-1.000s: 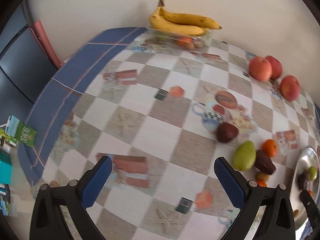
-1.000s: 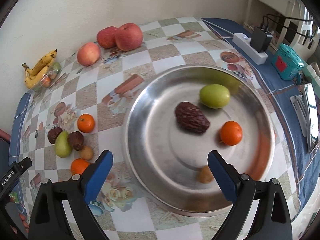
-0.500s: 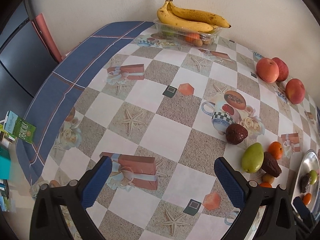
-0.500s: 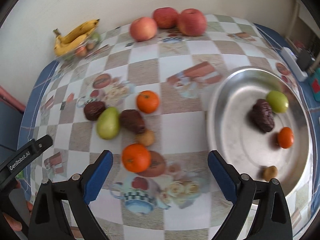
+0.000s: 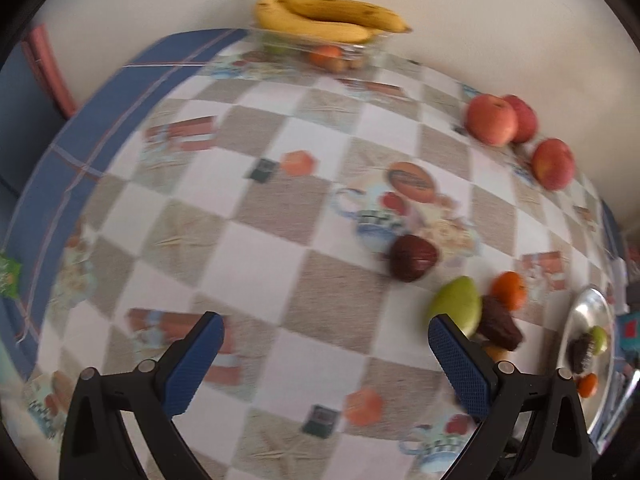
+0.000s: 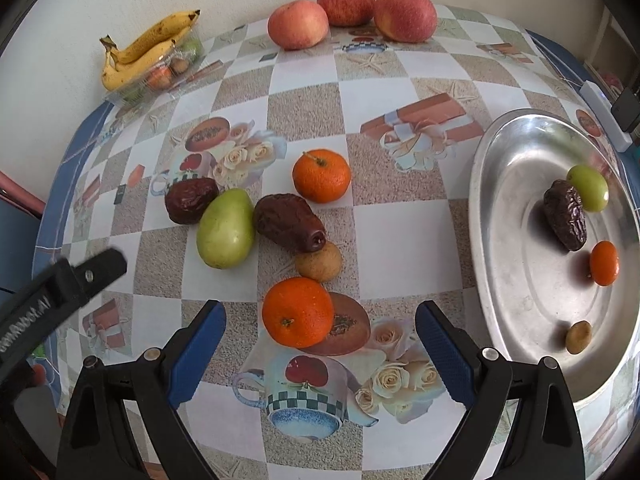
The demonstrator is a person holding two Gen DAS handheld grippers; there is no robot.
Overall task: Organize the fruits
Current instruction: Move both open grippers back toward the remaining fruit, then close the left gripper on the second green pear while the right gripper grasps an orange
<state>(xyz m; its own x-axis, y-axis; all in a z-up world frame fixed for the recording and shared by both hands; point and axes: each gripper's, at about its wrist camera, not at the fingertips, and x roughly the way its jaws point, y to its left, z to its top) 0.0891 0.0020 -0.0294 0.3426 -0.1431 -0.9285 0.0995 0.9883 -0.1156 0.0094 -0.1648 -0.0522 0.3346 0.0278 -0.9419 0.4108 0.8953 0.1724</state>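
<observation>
A cluster of loose fruit lies on the checked, picture-printed tablecloth (image 6: pixel 308 108), left of the round silver metal tray (image 6: pixel 504 216). Nearest the tray-side edge of the cluster sit a small round brown fruit (image 6: pixel 319 261) and a wrinkled dark brown date (image 6: pixel 289 222) touching it; a pale green pear-shaped fruit (image 6: pixel 226 229) lies against the date, with a second dark date (image 6: pixel 191 200) just beyond. One orange mandarin (image 6: pixel 321 176) sits behind the cluster, another orange mandarin (image 6: pixel 297 312) in front of it.

The right gripper (image 6: pixel 320 350) hovers just short of that front mandarin, its blue-padded jaws spread wide with nothing between them. The left gripper (image 5: pixel 322 360), likewise spread wide and empty, hangs over bare cloth left of the cluster; the view from it is blurred.

In the tray lie a small green fruit (image 6: pixel 588 188), a dark date (image 6: pixel 565 214) touching it, a small mandarin (image 6: pixel 604 263) and a small brown fruit (image 6: pixel 578 337).

Far from the tray, three red apples (image 6: pixel 352 12) line the wall, and yellow bananas (image 6: pixel 148 48) rest on a clear plastic punnet (image 6: pixel 160 80) of small fruit.
</observation>
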